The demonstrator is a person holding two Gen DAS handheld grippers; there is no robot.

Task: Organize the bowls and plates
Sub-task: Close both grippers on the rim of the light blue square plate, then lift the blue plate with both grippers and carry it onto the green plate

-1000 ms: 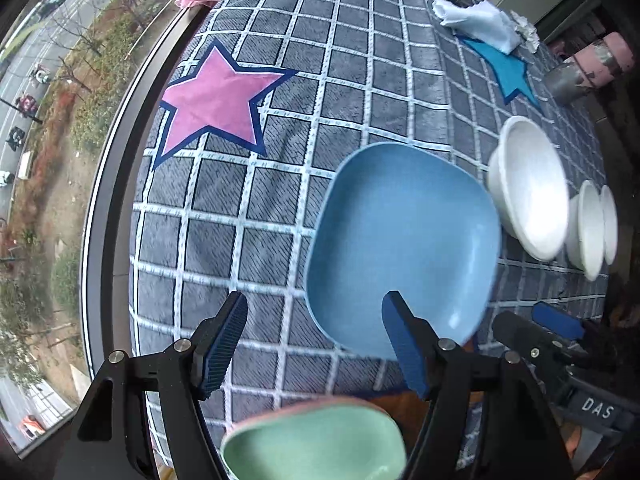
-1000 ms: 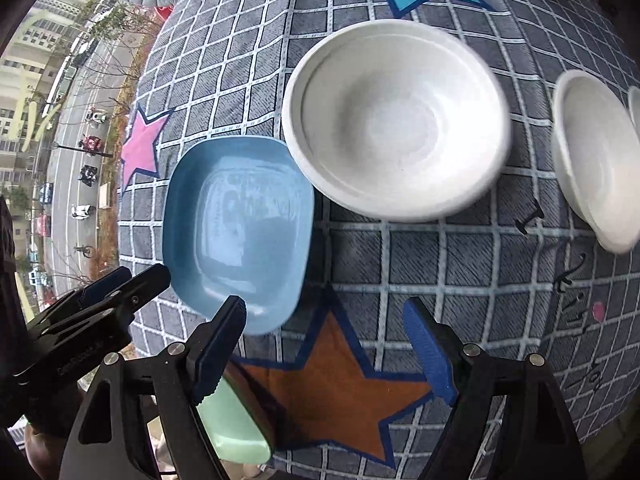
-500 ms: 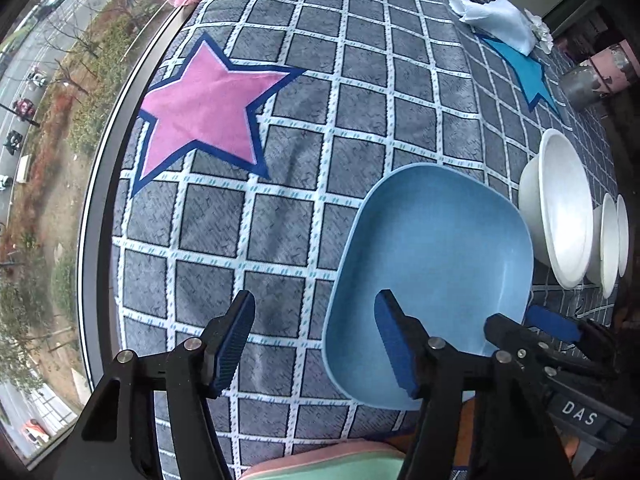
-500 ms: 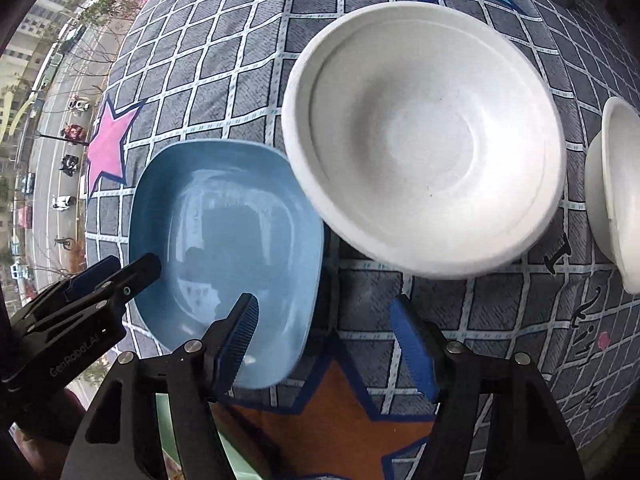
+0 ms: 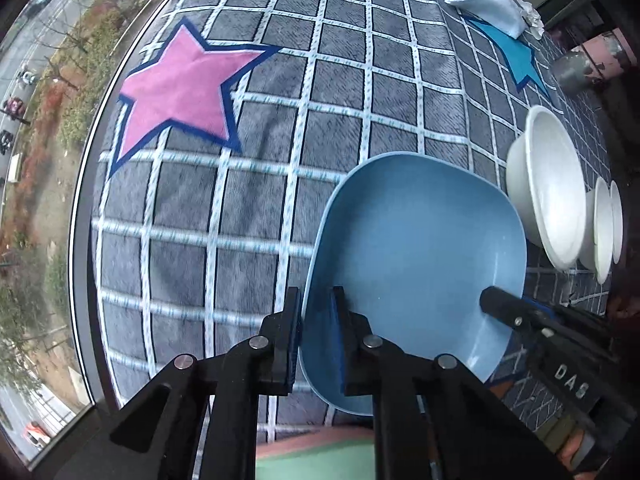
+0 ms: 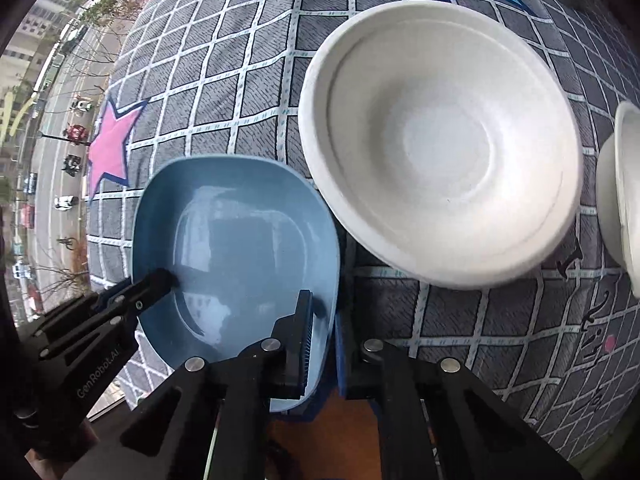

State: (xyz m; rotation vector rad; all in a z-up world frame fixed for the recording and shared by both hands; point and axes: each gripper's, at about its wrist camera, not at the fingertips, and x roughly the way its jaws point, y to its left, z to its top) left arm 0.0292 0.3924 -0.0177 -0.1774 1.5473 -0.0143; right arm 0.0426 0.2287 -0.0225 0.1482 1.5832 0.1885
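Note:
A blue squarish plate (image 5: 416, 264) lies on the grey checked cloth; it also shows in the right wrist view (image 6: 240, 256). My left gripper (image 5: 316, 320) is shut on the plate's near-left rim, one finger inside and one outside. My right gripper (image 6: 322, 324) is shut on the plate's opposite rim. A large white bowl (image 6: 440, 140) sits right beside the plate, and it shows in the left wrist view (image 5: 548, 184). Smaller white bowls (image 5: 604, 228) stand past it. A green plate (image 5: 312, 460) lies below my left gripper, mostly hidden.
The cloth (image 5: 248, 208) carries a pink star (image 5: 180, 88), a blue star (image 5: 516, 56) and an orange star (image 6: 352, 428). A white rag (image 5: 488, 0) and a metal can (image 5: 572, 72) sit at the far end. A window edge (image 5: 80, 240) runs along the left.
Both grippers moved forward onto the blue plate and closed on its rim from opposite sides. They were open before.

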